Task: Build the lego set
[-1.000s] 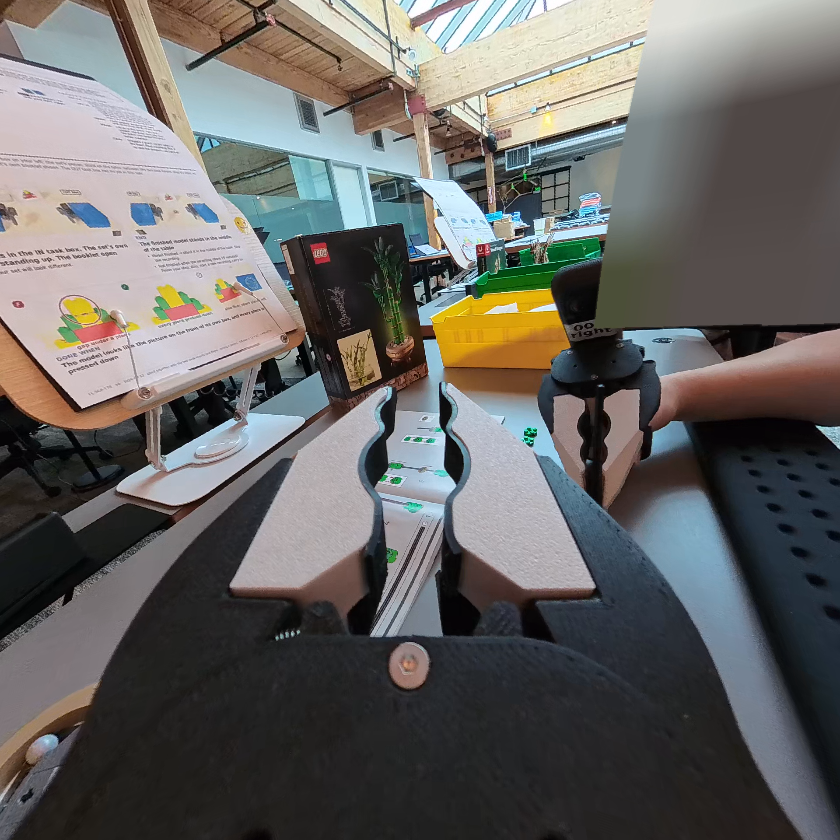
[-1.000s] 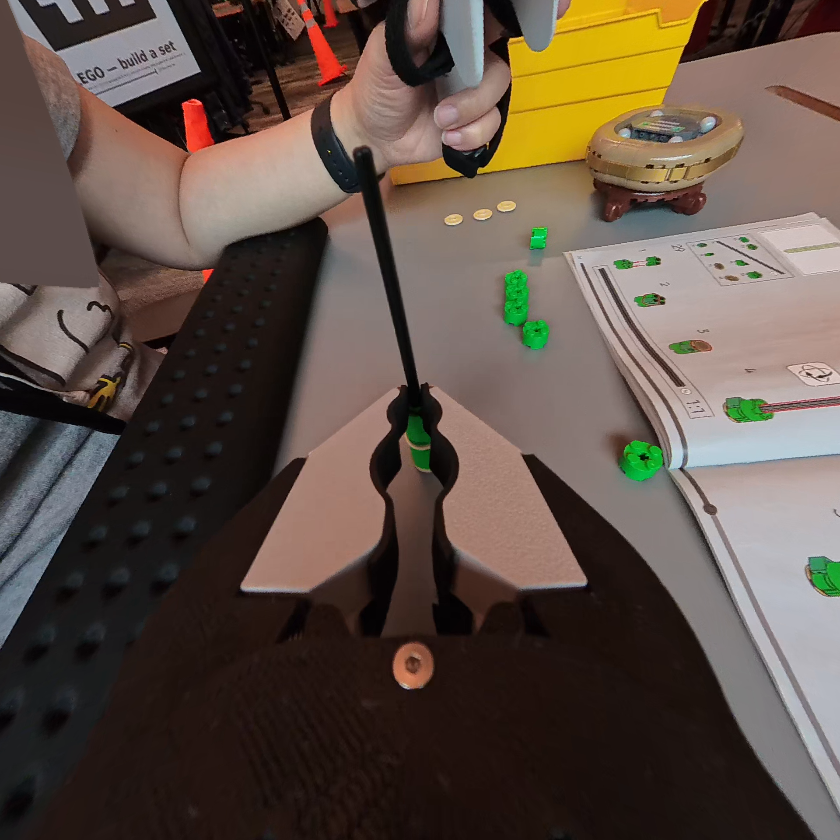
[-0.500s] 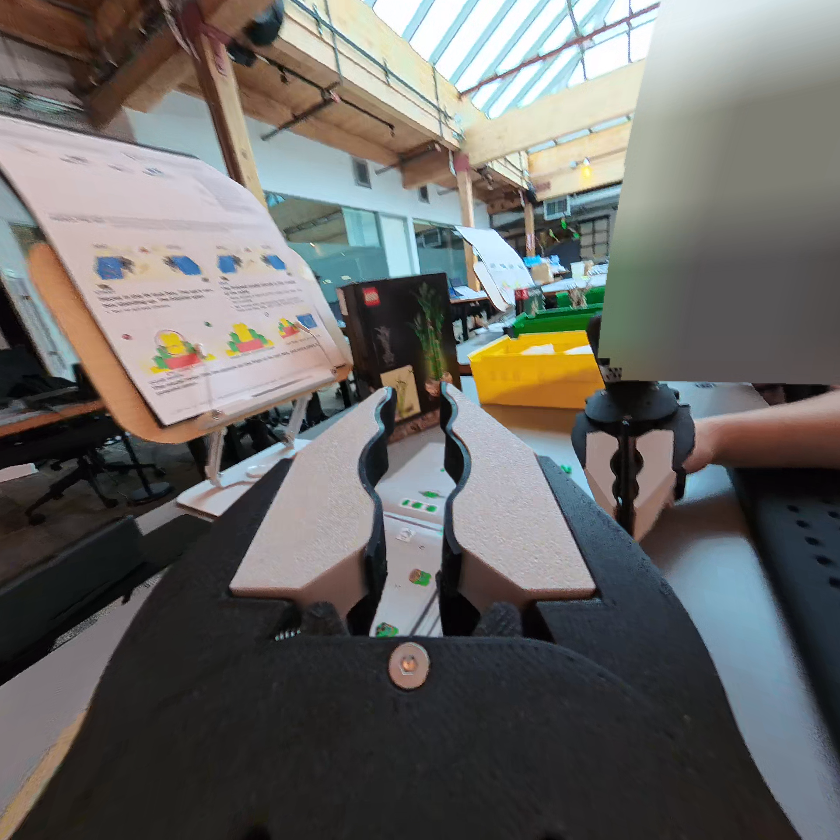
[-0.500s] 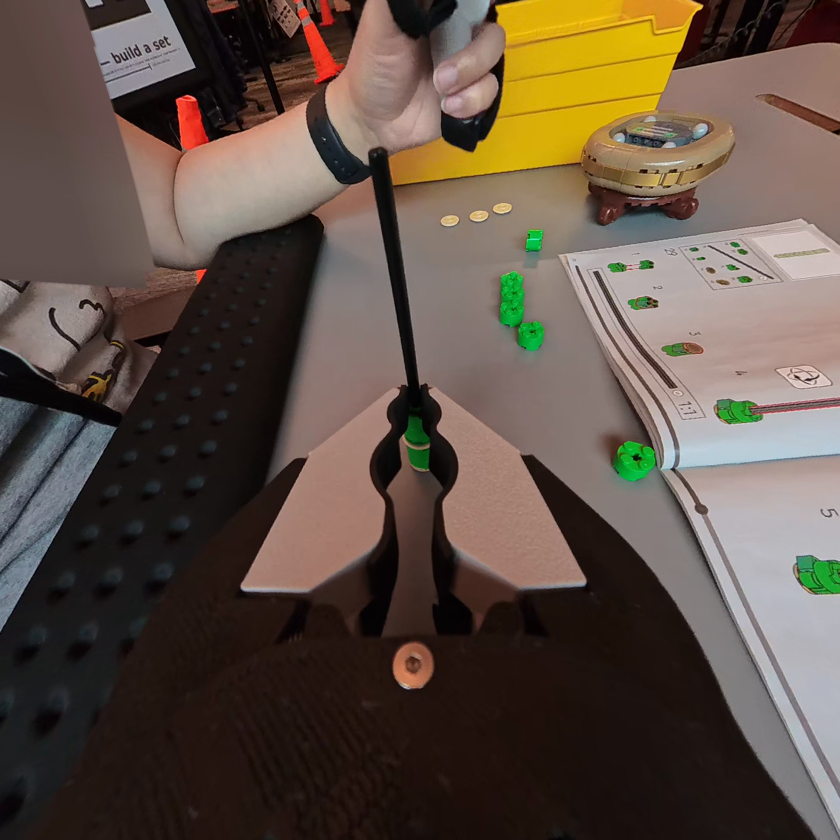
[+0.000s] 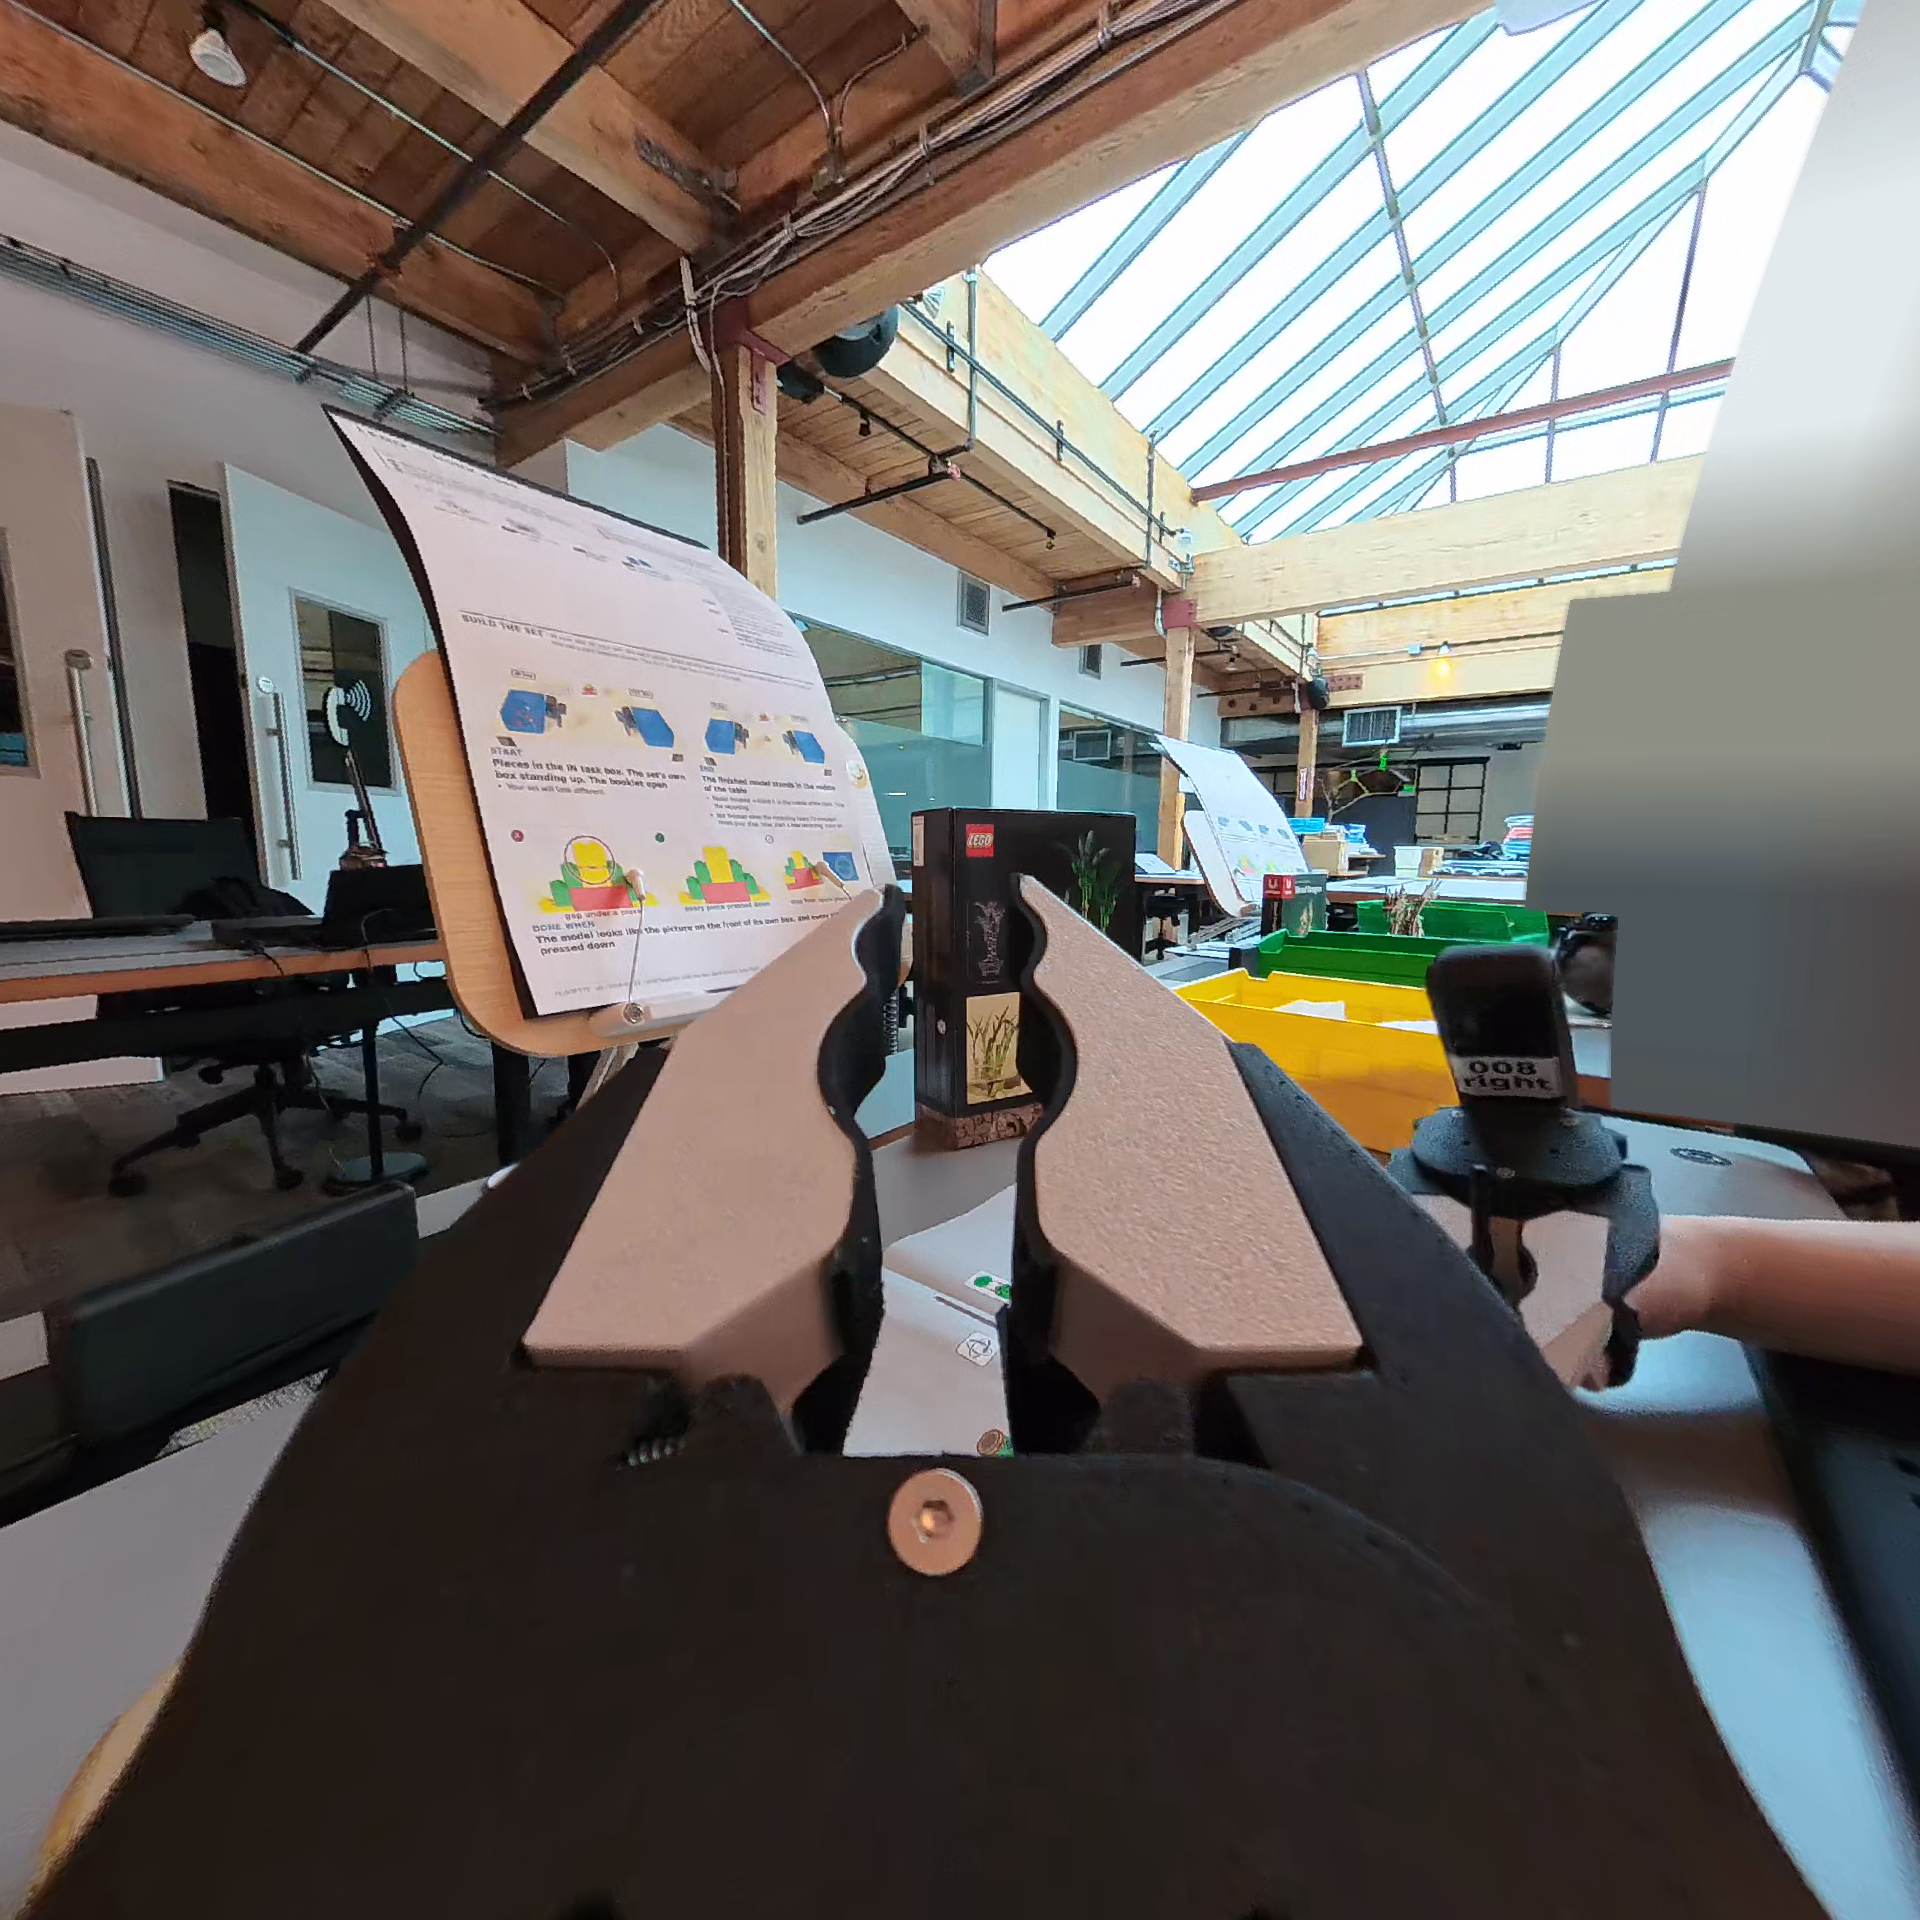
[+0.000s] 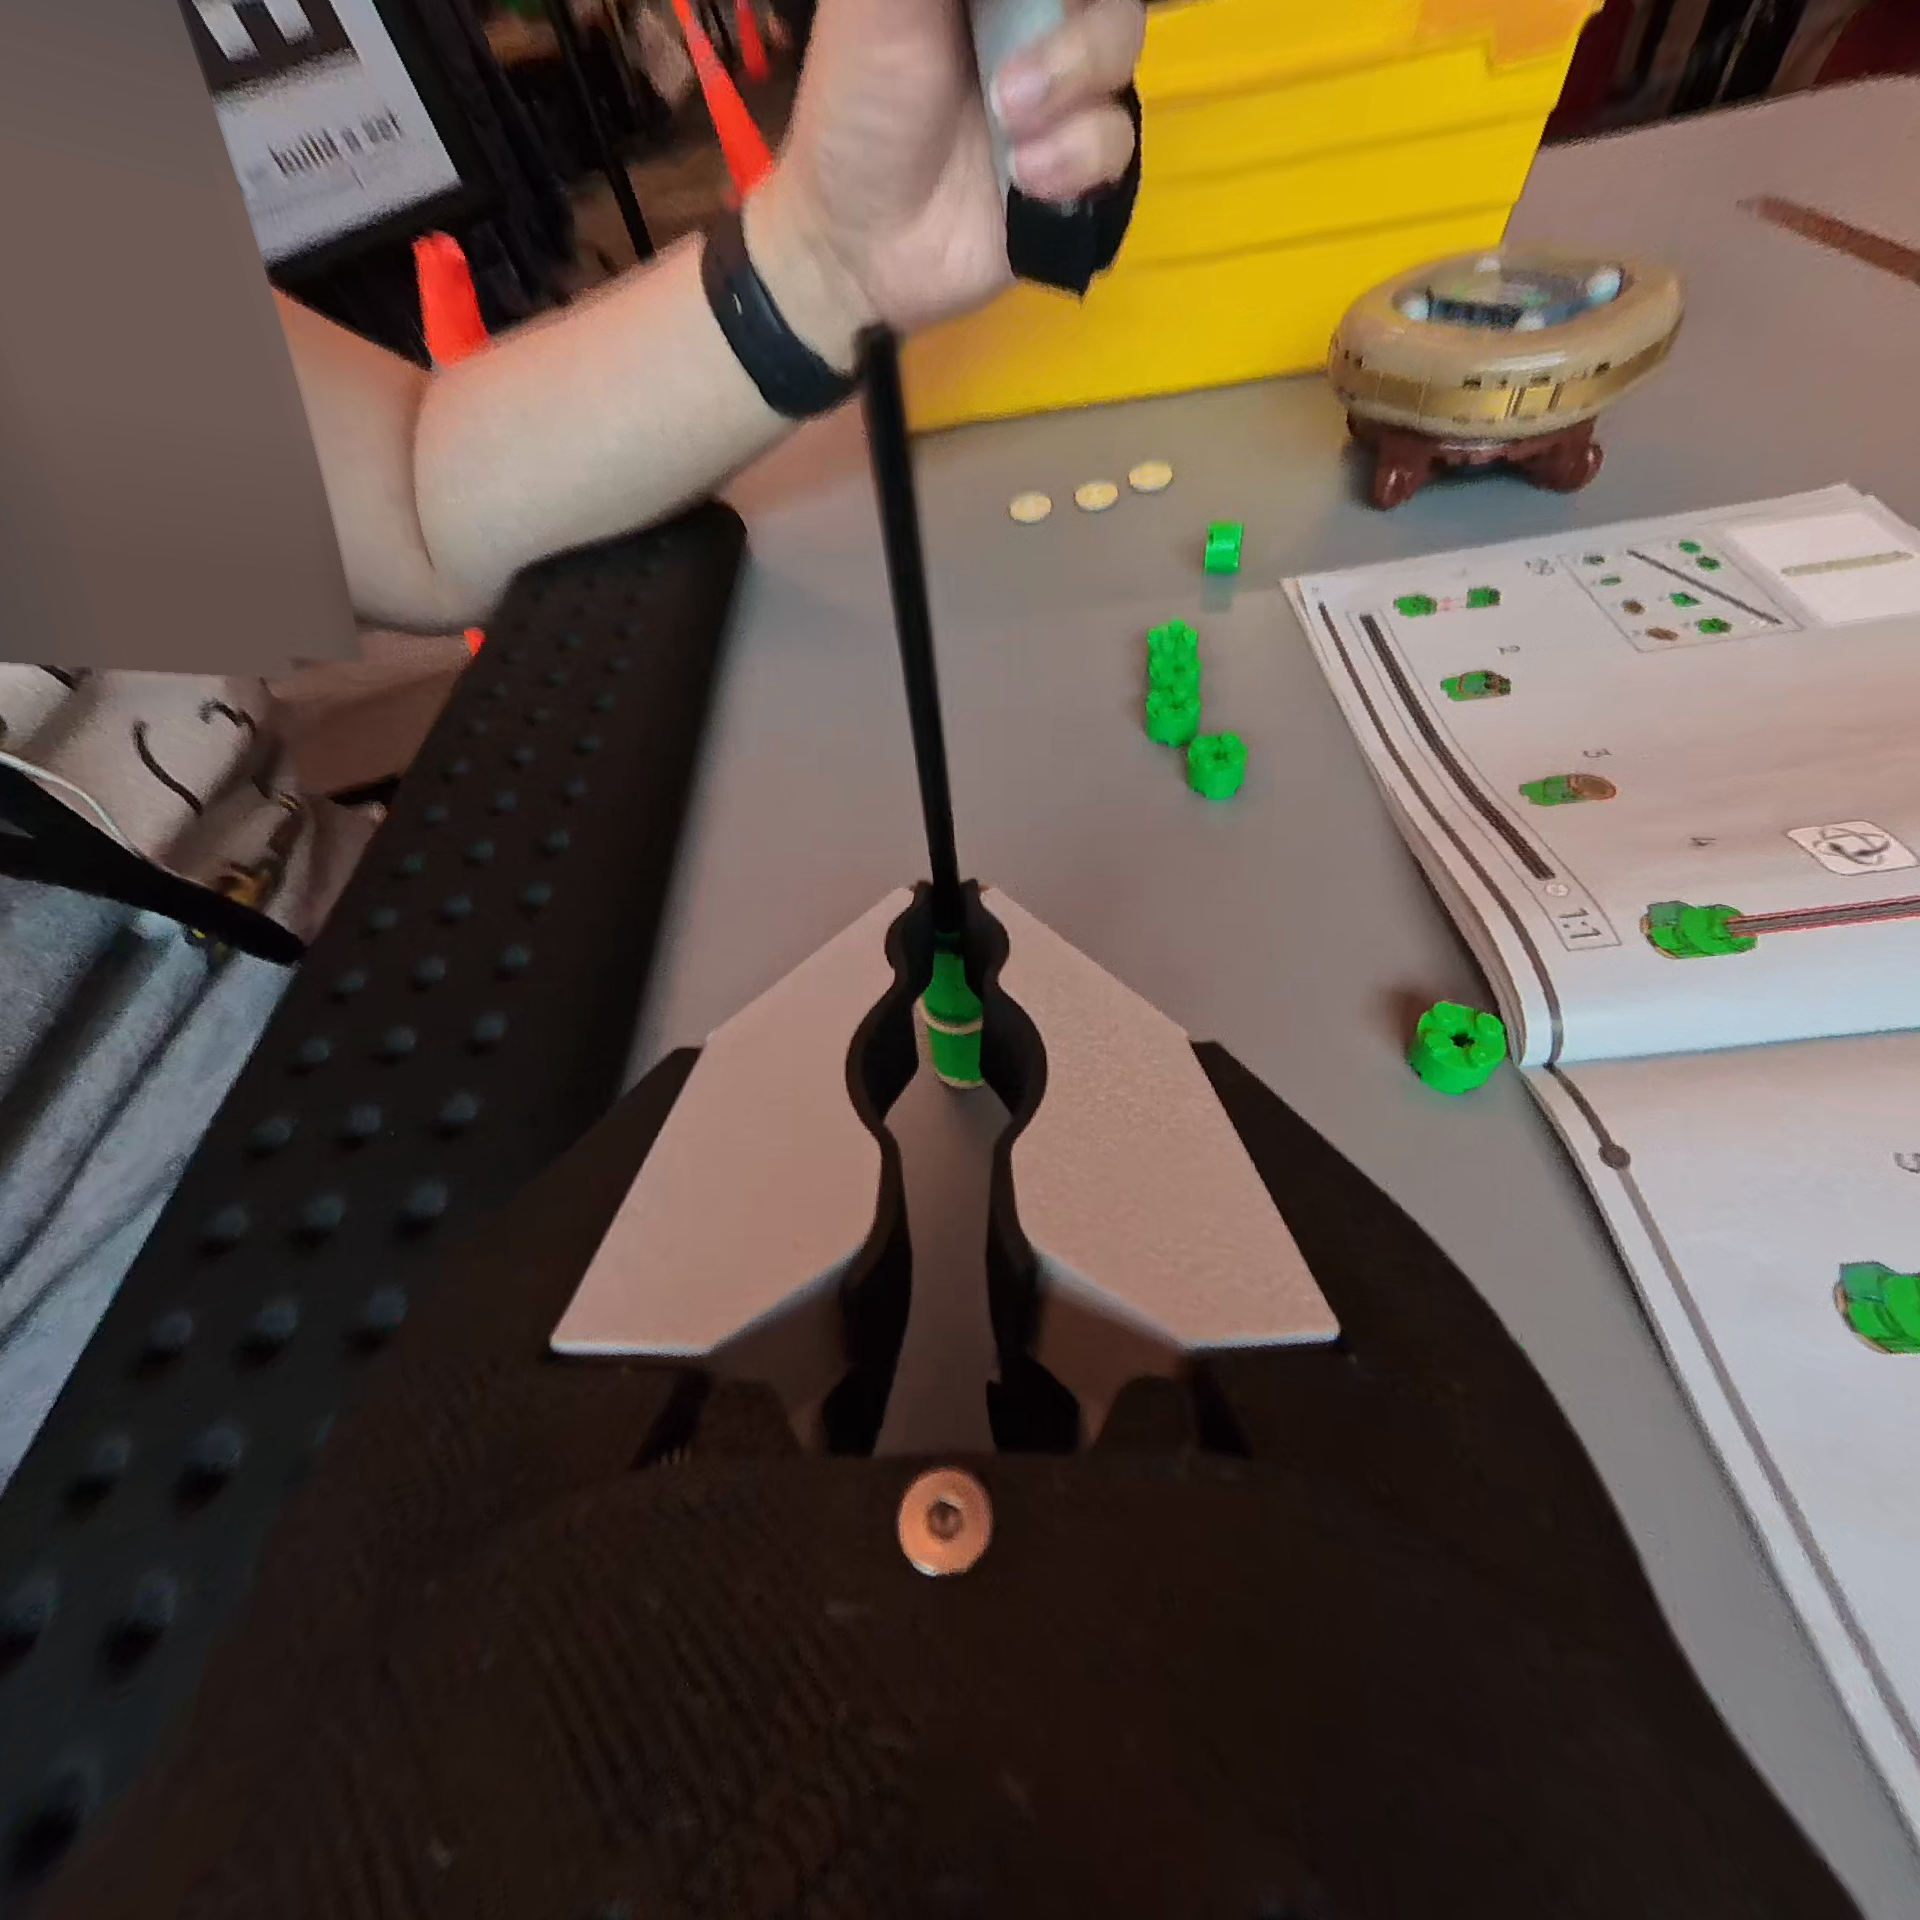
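Note:
In the right wrist view my right gripper point(image 6: 948, 894) is shut on a thin black rod point(image 6: 912, 623) that stands up from its tips. Green round pieces point(image 6: 951, 1023) with a tan ring sit on the rod's lower end between the fingers. Loose green pieces lie on the grey table: a short stack point(image 6: 1172, 681), a single one point(image 6: 1216, 766), a small one point(image 6: 1224, 545) and one by the booklet's edge point(image 6: 1457, 1047). My left gripper point(image 5: 951, 904) is open and empty, tilted upward. The right gripper point(image 5: 1517, 1247) shows at its right.
An open instruction booklet point(image 6: 1662, 779) lies right. A tan pot on a brown stand point(image 6: 1496, 364), three tan round tiles point(image 6: 1091, 496) and a yellow bin point(image 6: 1299, 187) are behind. A black studded mat point(image 6: 364, 987) runs along the left. A set box point(image 5: 1023, 935) and sheet stand point(image 5: 644, 779) are ahead. There is about 25 cm between the tips of the two grippers. To reach the short stack point(image 6: 1172, 681) in a straight line is about 12 cm for my right fingers, about 20 cm for my left.
My left gripper has tilted and risen, so its view shows more ceiling and less table. The right gripper keeps hold of the rod and has shifted only slightly.

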{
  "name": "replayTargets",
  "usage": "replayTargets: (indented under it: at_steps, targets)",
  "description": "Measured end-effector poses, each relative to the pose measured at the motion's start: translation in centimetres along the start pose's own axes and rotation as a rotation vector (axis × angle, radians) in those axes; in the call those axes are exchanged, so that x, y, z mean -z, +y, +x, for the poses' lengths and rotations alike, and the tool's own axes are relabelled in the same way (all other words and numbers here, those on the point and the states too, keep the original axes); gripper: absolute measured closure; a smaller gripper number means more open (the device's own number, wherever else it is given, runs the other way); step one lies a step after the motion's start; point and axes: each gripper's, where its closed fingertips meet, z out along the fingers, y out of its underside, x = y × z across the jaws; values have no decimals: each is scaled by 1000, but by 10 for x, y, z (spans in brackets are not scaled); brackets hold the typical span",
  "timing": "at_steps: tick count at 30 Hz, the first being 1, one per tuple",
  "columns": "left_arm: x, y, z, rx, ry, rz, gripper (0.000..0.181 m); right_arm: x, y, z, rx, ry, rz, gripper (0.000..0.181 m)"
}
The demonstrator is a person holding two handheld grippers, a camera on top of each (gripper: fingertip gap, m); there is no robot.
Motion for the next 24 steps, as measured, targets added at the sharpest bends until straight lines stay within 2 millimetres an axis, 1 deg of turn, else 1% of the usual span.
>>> replayTargets:
  at_steps: [2, 5, 7, 11, 13, 15, 17, 19, 20, 24]
  targets:
    - [0, 0, 1, 0, 2, 0, 165, 0, 0, 0, -17, -9, -1, 177]
    - [-1, 2, 2, 2, 10, -6, 164, 2, -3, -3, 26, -11, 17, 177]
    - [-2, 3, 3, 0, 13, -11, 164, 1, 1, -3, 19, -9, -6, 177]
    - [0, 0, 3, -23, 4, -6, 165, 4, -6, -6, 62, -8, 32, 178]
    - [1, -3, 2, -24, -2, 5, 165, 2, 3, -2, 52, 5, -22, 175]
    - [2, -4, 0, -17, -4, 9, 165, 2, -2, -5, 45, -11, 5, 177]
    - [2, -3, 0, -14, -7, 7, 165, 3, -4, -6, 83, 2, 15, 178]
    - [2, -3, -1, -14, -7, 7, 165, 1, 3, -4, 66, 1, -22, 176]
    - [2, -3, 0, -14, -7, 8, 165, 1, 1, -5, 51, -5, -9, 178]
    - [0, 0, 1, -11, 2, -2, 165, 0, 1, -7, 82, -3, -15, 177]
